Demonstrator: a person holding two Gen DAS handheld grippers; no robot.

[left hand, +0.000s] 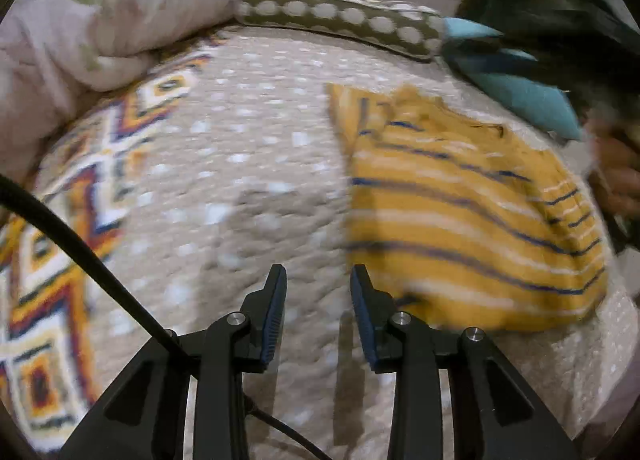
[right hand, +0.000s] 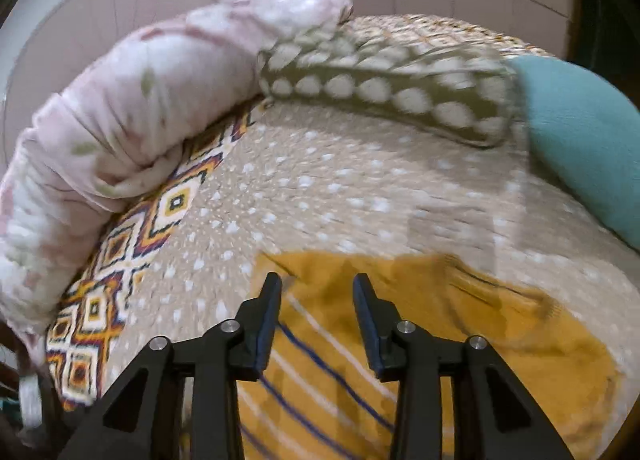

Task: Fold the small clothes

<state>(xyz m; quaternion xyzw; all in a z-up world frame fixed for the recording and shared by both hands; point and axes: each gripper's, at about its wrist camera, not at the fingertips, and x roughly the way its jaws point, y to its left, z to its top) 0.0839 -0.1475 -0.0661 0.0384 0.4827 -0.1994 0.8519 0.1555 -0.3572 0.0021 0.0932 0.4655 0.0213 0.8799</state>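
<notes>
A mustard-yellow striped garment point(left hand: 472, 219) is seen lying crumpled on the dotted beige bedspread point(left hand: 240, 163), toward the right of the bed, near a teal cushion point(right hand: 584, 139). Both jaws are parted with nothing between them: the left hand-held gripper point(left hand: 318, 280) is held released over bare bedspread just left of the garment's near edge, and the right hand-held gripper point(right hand: 316, 284) over its far edge. The step is judged best done if the garment is first spread flat, opposite edges are pinched low against the bed, and the fold is drawn evenly so the stripes stay aligned
</notes>
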